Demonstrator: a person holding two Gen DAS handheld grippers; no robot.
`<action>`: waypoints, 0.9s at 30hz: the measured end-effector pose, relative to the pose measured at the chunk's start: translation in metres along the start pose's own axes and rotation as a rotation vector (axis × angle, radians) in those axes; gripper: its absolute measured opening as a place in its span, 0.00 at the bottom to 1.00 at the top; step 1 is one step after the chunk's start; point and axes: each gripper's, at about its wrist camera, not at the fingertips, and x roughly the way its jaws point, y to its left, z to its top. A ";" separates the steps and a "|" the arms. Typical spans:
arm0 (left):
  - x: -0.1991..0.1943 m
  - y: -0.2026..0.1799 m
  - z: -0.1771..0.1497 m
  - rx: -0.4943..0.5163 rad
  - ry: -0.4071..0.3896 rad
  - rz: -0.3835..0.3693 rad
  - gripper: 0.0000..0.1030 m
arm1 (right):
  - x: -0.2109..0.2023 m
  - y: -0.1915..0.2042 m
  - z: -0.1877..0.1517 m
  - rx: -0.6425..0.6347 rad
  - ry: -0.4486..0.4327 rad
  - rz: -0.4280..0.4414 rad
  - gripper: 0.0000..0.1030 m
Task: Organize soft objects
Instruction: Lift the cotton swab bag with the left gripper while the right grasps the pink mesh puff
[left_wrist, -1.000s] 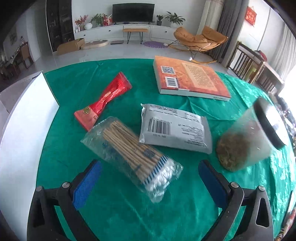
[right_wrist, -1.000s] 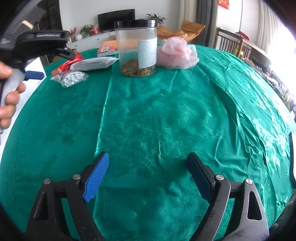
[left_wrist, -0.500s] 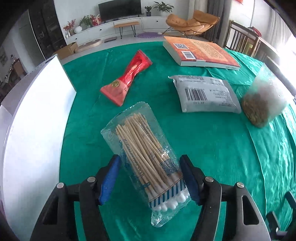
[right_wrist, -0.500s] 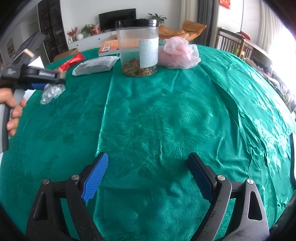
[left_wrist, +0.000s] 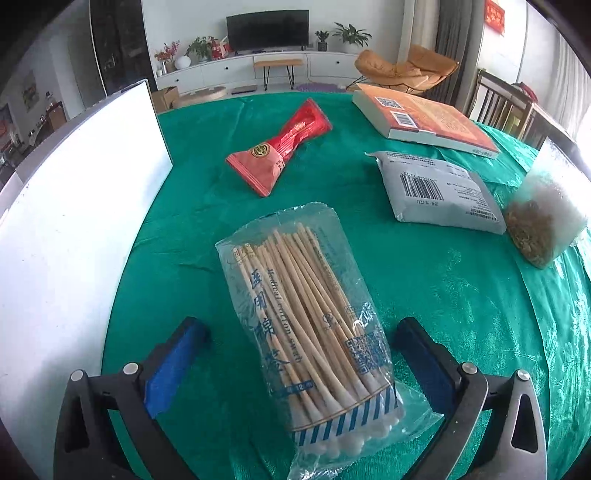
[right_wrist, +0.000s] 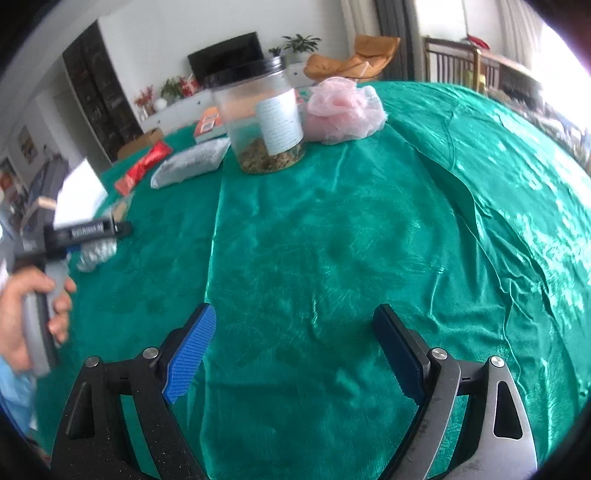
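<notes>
A clear bag of cotton swabs (left_wrist: 310, 325) lies on the green tablecloth (left_wrist: 461, 295), lengthwise between the blue pads of my left gripper (left_wrist: 299, 328). Its jaws are opening, and both pads stand clear of the bag. The right wrist view shows that gripper (right_wrist: 85, 232) from the side in a person's hand, over the swab bag (right_wrist: 96, 253). A pink mesh bath sponge (right_wrist: 343, 110) sits far across the table, beside the jar. My right gripper (right_wrist: 295, 321) hangs open over bare cloth with nothing between its pads.
A red packet (left_wrist: 284, 147), a grey sealed pouch (left_wrist: 439, 192) and an orange book (left_wrist: 424, 118) lie further back. A clear jar with a black lid (right_wrist: 262, 118) stands near the sponge. A white board (left_wrist: 74, 221) runs along the left table edge.
The left gripper came down over the swab bag, closed on it half a second ago, and has now opened again; the bag lies straighter. The right wrist view has tilted and shifted.
</notes>
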 end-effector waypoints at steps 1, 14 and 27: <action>-0.001 0.000 -0.001 0.001 -0.008 -0.002 1.00 | -0.001 -0.013 0.013 0.049 -0.034 0.015 0.86; -0.001 0.001 -0.001 -0.001 -0.008 0.000 1.00 | 0.112 -0.046 0.209 0.114 0.045 0.068 0.86; -0.015 0.002 0.000 0.002 -0.004 -0.024 0.39 | 0.082 -0.056 0.200 0.092 0.000 0.003 0.30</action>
